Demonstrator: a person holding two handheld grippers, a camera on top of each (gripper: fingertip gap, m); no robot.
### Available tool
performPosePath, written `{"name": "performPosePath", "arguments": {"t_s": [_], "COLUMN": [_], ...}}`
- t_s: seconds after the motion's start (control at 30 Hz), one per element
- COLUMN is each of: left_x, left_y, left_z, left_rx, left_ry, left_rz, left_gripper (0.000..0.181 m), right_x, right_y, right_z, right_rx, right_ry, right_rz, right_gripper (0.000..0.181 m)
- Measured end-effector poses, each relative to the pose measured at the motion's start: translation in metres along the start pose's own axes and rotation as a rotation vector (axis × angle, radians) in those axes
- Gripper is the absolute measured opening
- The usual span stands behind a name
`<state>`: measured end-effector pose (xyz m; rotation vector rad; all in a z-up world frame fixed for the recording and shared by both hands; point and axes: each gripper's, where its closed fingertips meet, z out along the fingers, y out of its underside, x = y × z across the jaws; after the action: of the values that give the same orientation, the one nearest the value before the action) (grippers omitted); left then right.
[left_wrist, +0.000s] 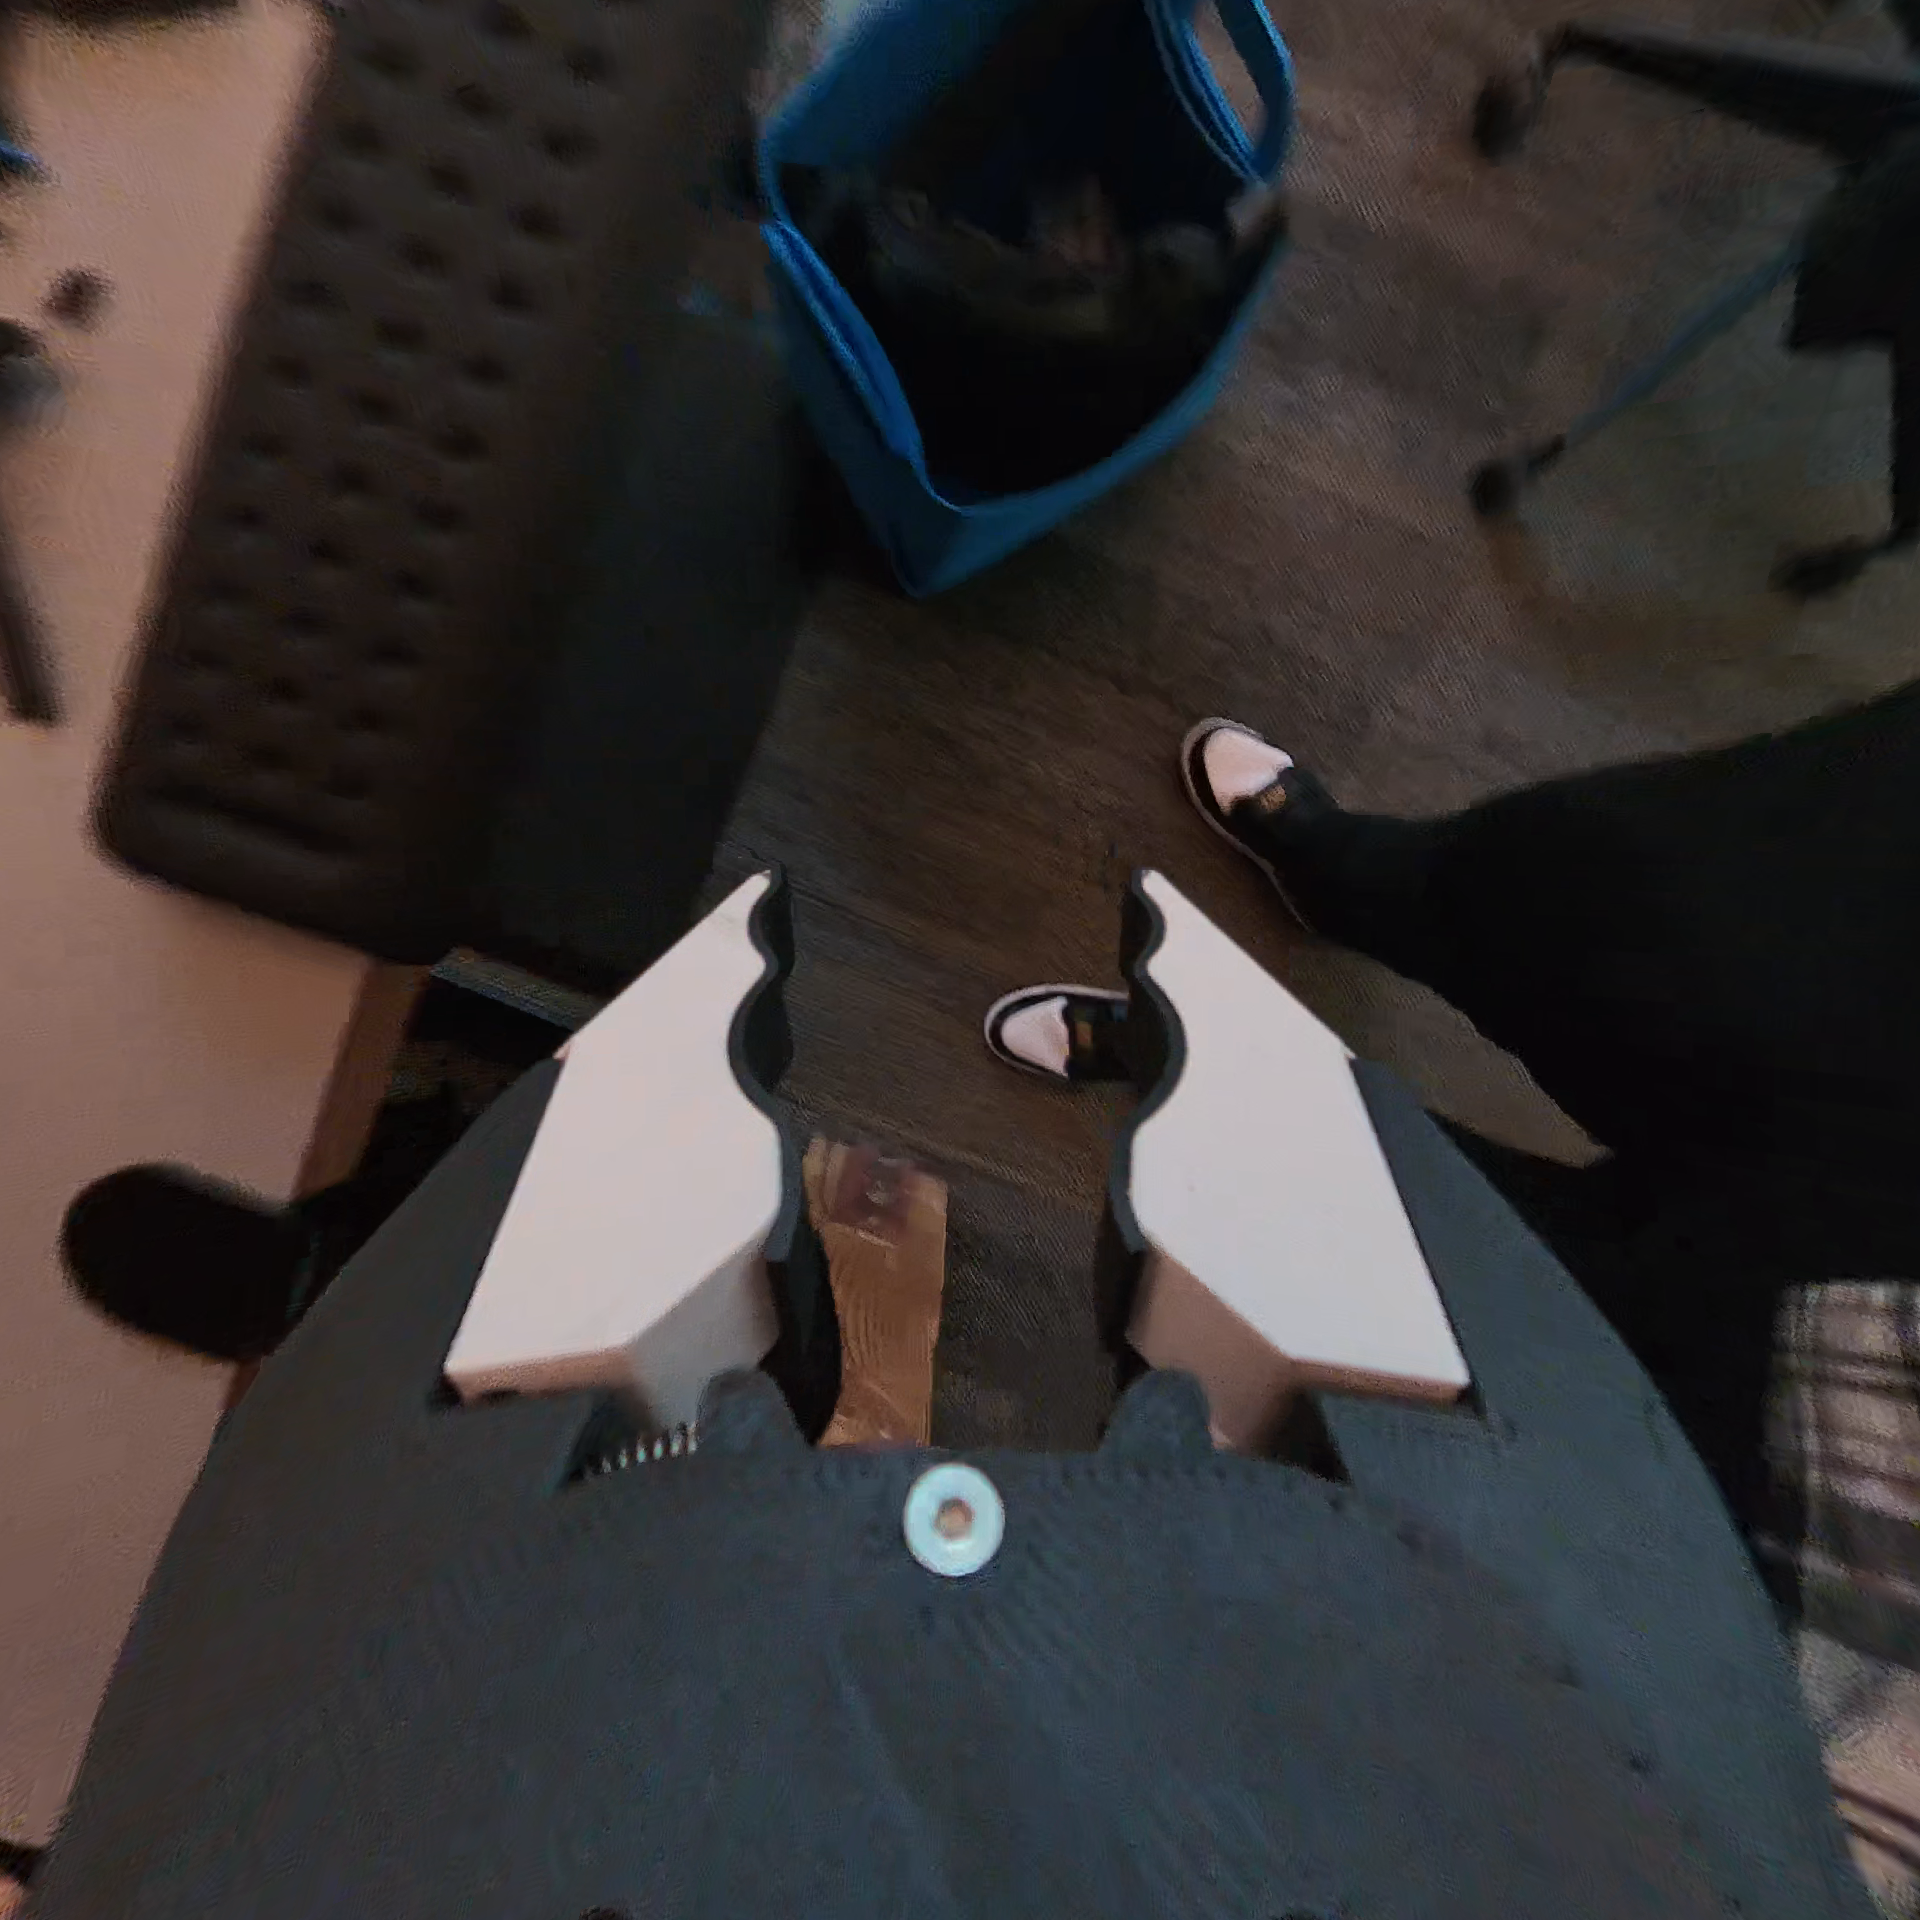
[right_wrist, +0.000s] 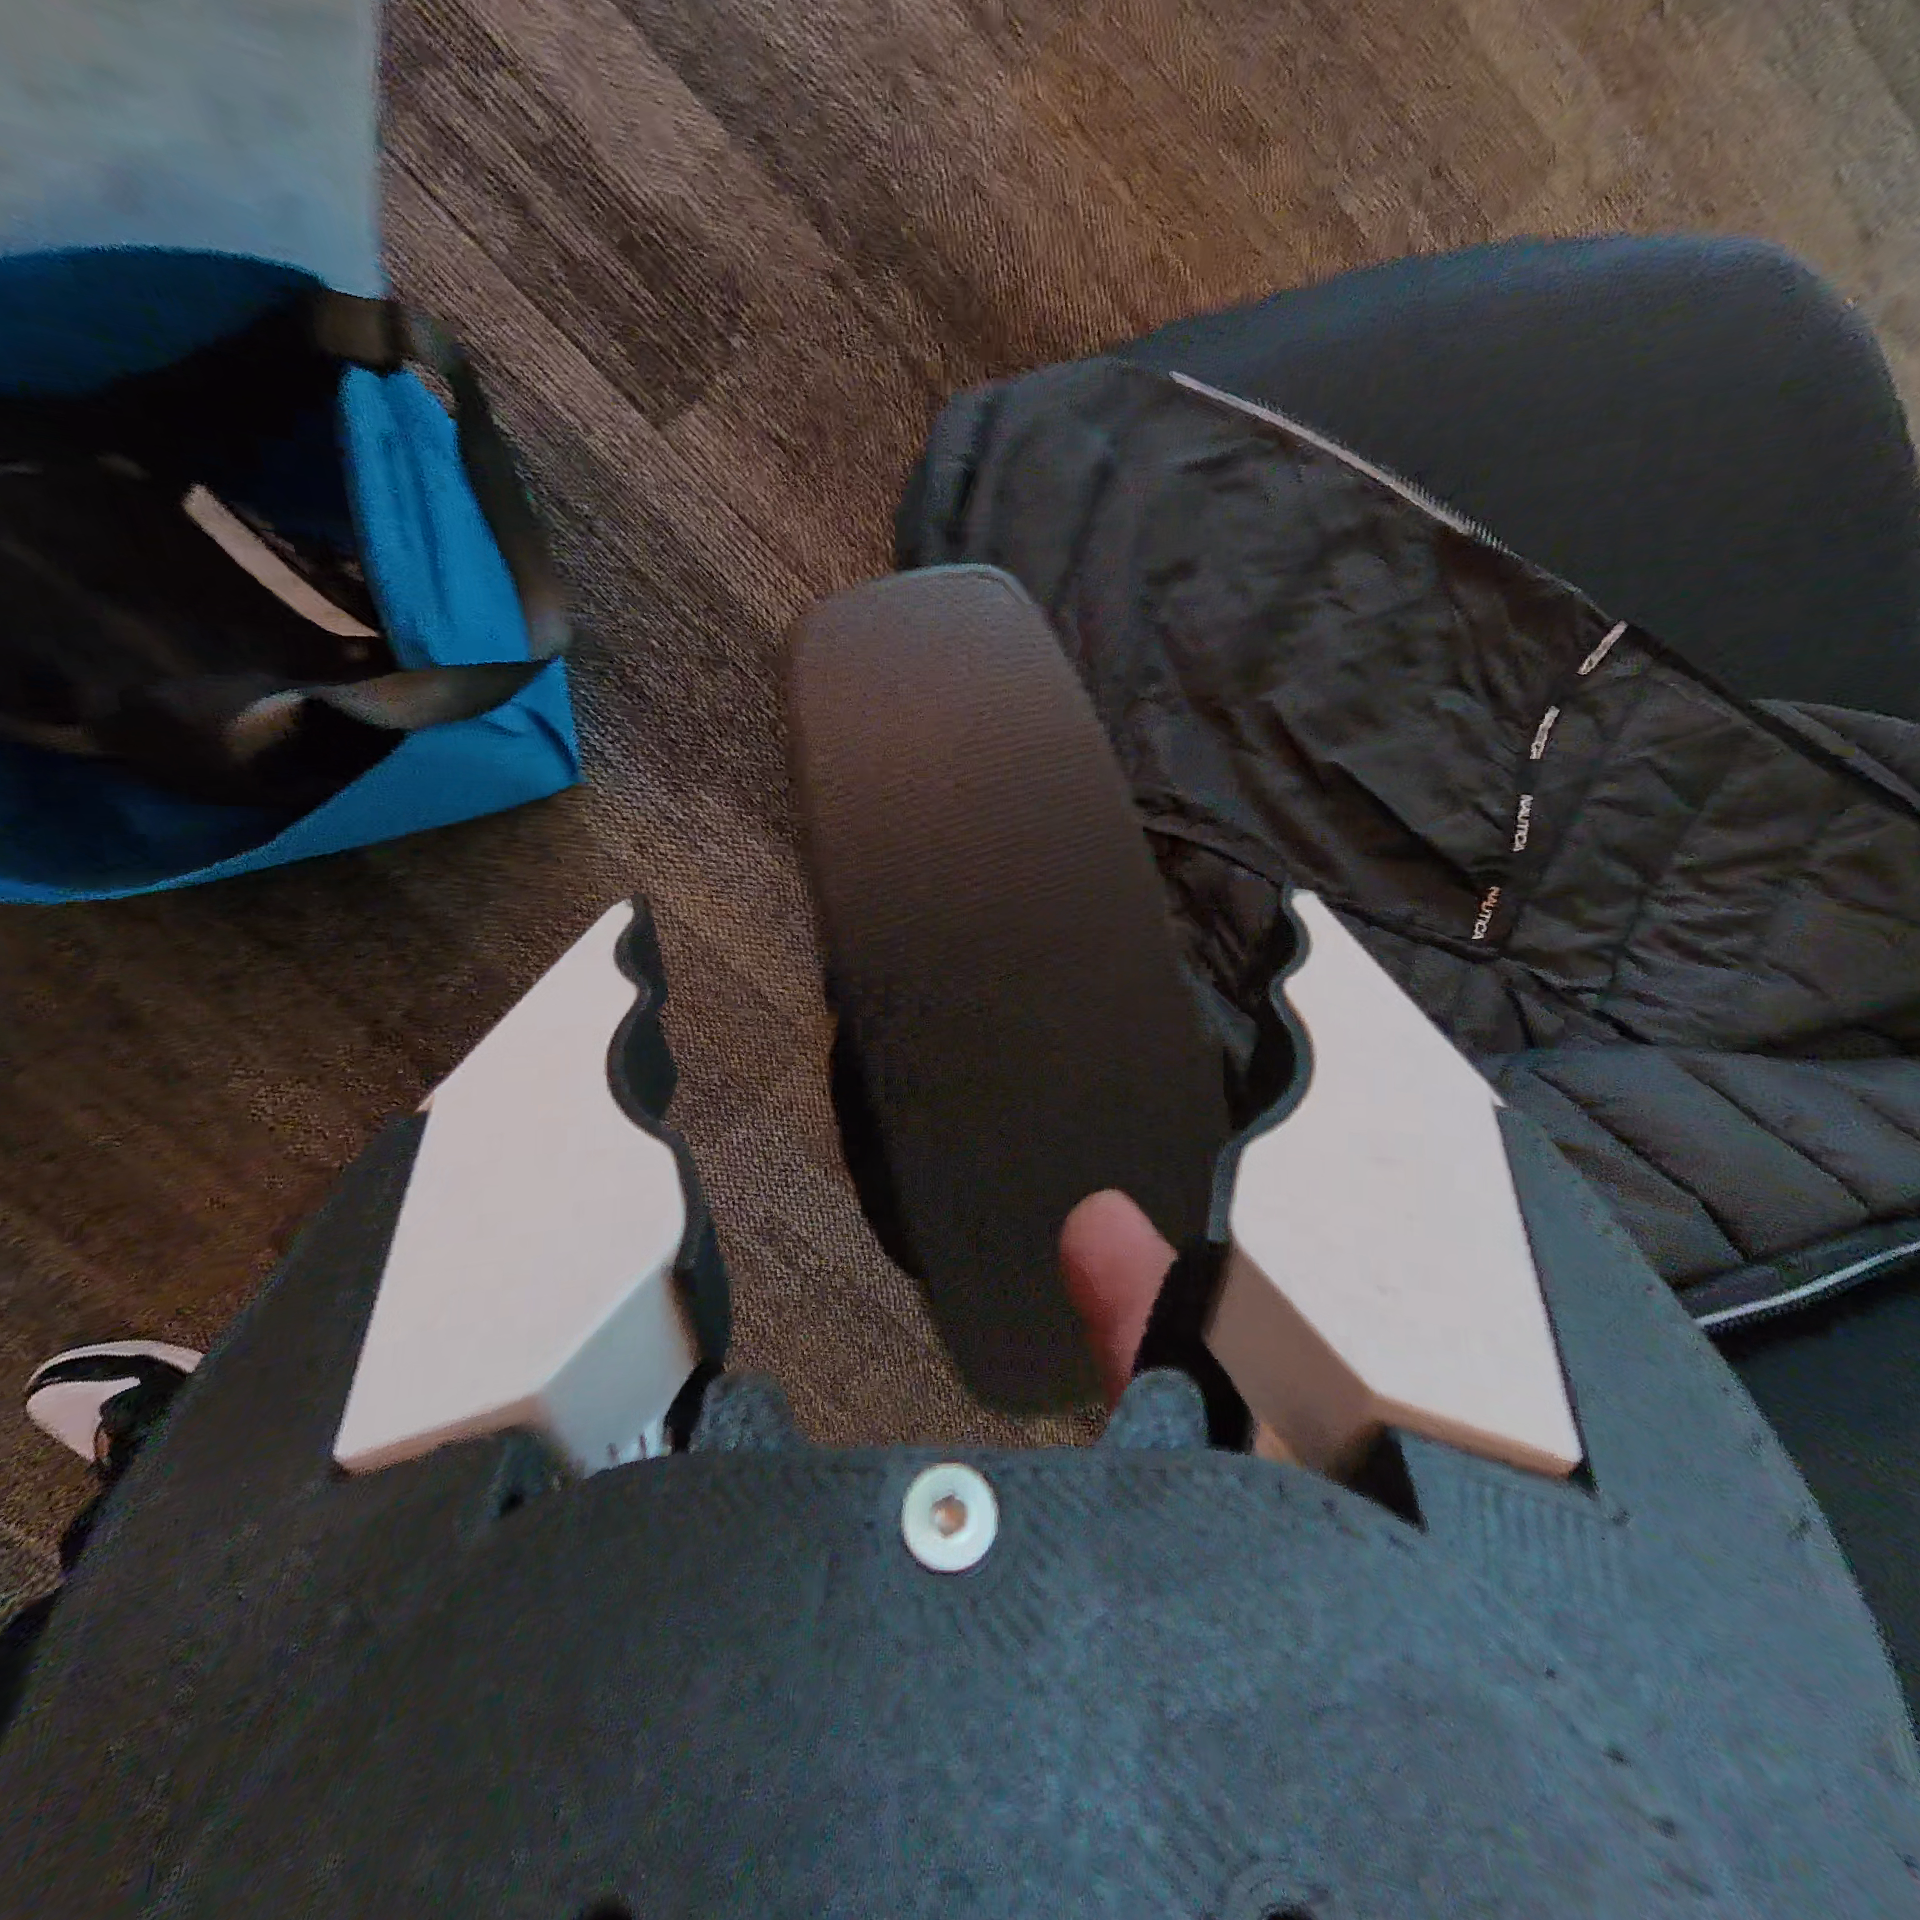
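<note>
While both tongs are held agape, a ribbed oval armrest is framed; blue fabric bag at twelve.

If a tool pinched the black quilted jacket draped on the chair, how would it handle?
The black quilted jacket would probably be floppy: it lies creased and folded over the chair. Its puffy quilting suggests lightness for its bulk. The smooth, slightly shiny fabric may slip.
</note>
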<state>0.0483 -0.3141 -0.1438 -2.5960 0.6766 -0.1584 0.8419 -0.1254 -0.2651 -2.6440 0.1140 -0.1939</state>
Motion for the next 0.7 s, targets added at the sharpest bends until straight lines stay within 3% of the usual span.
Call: {"name": "performPosePath", "arguments": {"t_s": [0.1,0.23,0.4,0.53,0.7], "left_x": [0.039,0.065,0.078,0.068,0.054], "left_y": [-0.006,-0.028,-0.050,-0.055,-0.056], "left_z": [0.024,0.037,0.038,0.047,0.047], "left_rx": [-0.066,-0.106,-0.108,-0.098,-0.063], "left_ry": [0.034,0.045,0.074,0.069,0.085], "left_rz": [0.084,0.119,0.160,0.153,0.142], "left_gripper": [0.060,0.061,0.061,0.061,0.061], "right_x": [0.033,0.019,0.006,-0.005,-0.045], "right_y": [0.014,0.030,0.030,0.037,0.080], "right_z": [0.053,0.101,0.113,0.108,0.082], "right_rx": [-0.094,-0.204,-0.224,-0.177,-0.204], "right_ry": [-0.023,-0.216,-0.385,-0.384,-0.404], "right_rz": [0.031,0.070,0.088,0.075,-0.025], "right_gripper": [0.137,0.158,0.159,0.159,0.159]}}
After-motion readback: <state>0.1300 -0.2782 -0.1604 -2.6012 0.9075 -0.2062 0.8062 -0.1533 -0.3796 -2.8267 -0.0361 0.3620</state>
